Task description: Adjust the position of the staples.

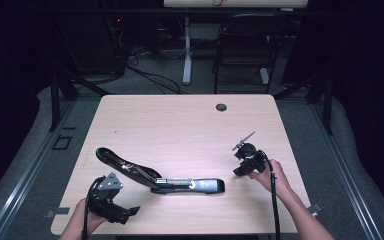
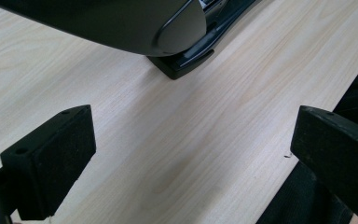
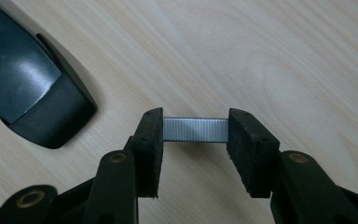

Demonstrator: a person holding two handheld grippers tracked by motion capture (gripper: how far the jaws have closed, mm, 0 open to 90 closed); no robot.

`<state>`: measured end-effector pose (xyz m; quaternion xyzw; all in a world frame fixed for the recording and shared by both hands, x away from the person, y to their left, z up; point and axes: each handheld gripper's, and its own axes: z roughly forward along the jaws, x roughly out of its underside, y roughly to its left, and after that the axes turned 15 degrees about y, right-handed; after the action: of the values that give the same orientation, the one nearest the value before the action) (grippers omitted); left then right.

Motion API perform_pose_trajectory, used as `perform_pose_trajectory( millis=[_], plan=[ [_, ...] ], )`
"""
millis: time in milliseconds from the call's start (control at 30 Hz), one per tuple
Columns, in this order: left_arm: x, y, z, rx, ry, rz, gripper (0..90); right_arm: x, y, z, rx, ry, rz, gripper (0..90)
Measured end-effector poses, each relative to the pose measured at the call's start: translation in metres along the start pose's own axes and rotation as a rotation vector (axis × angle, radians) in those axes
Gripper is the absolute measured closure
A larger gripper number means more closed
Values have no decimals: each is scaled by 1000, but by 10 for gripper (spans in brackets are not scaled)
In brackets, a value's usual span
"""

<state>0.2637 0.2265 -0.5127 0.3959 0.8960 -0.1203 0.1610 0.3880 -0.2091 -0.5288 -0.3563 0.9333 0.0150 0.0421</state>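
1. Stapler (image 1: 160,179) lies open on the bench (image 1: 180,125), near the front edge — its top arm is swung up and back toward the left, its base flat.
2. Right tool (image 3: 196,135) is clamped on a strip of staples (image 3: 195,129), one pad on each end, just above the bench and right of the stapler's rounded end.
3. Left tool (image 2: 191,154) — jaws wide apart, nothing between them — sits at the front left, near the raised arm.
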Motion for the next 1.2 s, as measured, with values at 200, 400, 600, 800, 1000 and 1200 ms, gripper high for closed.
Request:
perform_pose_trajectory(
  millis=[200,400,600,800,1000,1200],
  plan=[
    [0,0,0,1,5,5,0,-2,7,3,3,31,-46,567],
    [0,-1,0,-5,2,8,0,-4,14,6,-1,57,-74,568],
    [0,0,0,-7,0,9,0,-4,23,9,-2,76,-101,567],
    [0,-1,0,-8,-1,11,0,-5,30,10,8,124,-139,567],
    [-1,-1,-1,-9,-2,12,0,-2,35,10,10,143,-162,567],
    [-1,-1,0,-6,-3,14,0,1,40,12,-20,155,-237,566]
  ],
)
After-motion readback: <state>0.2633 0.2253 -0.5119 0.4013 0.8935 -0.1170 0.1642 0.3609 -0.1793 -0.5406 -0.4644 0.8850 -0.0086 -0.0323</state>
